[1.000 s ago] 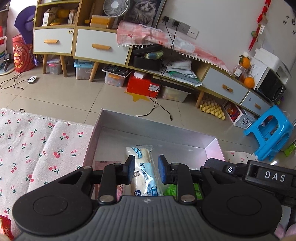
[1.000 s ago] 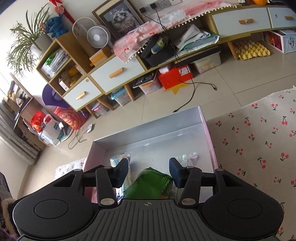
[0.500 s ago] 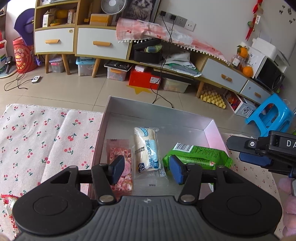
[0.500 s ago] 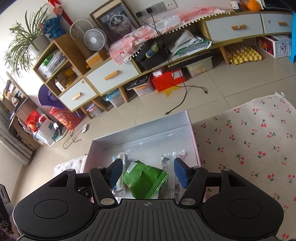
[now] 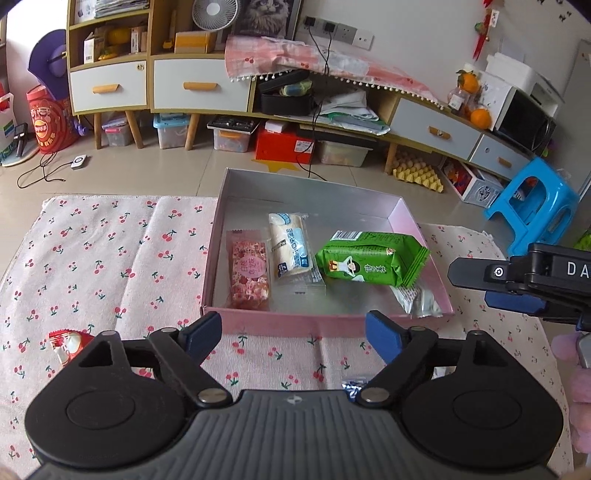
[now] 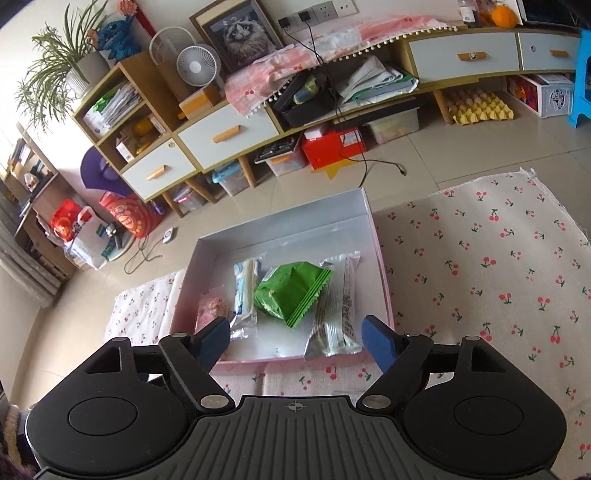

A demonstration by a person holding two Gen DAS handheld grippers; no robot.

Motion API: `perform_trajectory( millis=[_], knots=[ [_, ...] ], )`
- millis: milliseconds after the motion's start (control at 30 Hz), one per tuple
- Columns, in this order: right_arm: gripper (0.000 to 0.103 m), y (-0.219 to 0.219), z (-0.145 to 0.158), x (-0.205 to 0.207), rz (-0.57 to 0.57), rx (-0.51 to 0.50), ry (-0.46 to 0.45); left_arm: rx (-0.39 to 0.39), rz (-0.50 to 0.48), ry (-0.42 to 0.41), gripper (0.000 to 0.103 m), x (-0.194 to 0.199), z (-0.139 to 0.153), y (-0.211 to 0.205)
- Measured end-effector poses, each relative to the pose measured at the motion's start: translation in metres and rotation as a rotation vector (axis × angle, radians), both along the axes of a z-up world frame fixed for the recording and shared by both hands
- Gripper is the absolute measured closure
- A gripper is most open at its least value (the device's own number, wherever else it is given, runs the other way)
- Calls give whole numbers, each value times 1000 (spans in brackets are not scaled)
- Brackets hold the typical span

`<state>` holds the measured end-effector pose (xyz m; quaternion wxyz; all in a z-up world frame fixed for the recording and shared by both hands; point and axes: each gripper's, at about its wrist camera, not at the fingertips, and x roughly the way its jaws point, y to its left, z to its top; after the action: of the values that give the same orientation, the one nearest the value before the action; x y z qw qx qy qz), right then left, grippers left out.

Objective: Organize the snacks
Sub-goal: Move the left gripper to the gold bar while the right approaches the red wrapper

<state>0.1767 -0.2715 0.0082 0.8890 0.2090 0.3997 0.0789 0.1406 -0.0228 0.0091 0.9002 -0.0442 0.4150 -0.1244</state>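
Cherry-print cloth [image 5: 110,258]: pink box [image 5: 325,325] holds four snack packets; red-wrapped snack [image 5: 68,341] outside it remains; left gripper [image 5: 293,332] and right gripper [image 6: 295,341] spread, empty.

Someone's living room: a long sideboard [image 5: 221,88] with drawers, a cat picture [image 6: 238,33], a fan [image 6: 197,66], a potted plant [image 6: 59,62].

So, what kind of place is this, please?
Most likely a home living room: a low cabinet with drawers along the wall, a framed cat picture, and a small fan on the shelf.
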Motion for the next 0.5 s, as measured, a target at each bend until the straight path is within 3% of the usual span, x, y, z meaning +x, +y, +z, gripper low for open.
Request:
perform_trajectory(
  millis=[333,500],
  knots=[
    [14,12,1,-37,38,-52,24,53,-10,32,3,-27,-1,8],
    [12,13,-9,-50,72,-27,31,82,14,2,1,-41,-6,19]
  ],
)
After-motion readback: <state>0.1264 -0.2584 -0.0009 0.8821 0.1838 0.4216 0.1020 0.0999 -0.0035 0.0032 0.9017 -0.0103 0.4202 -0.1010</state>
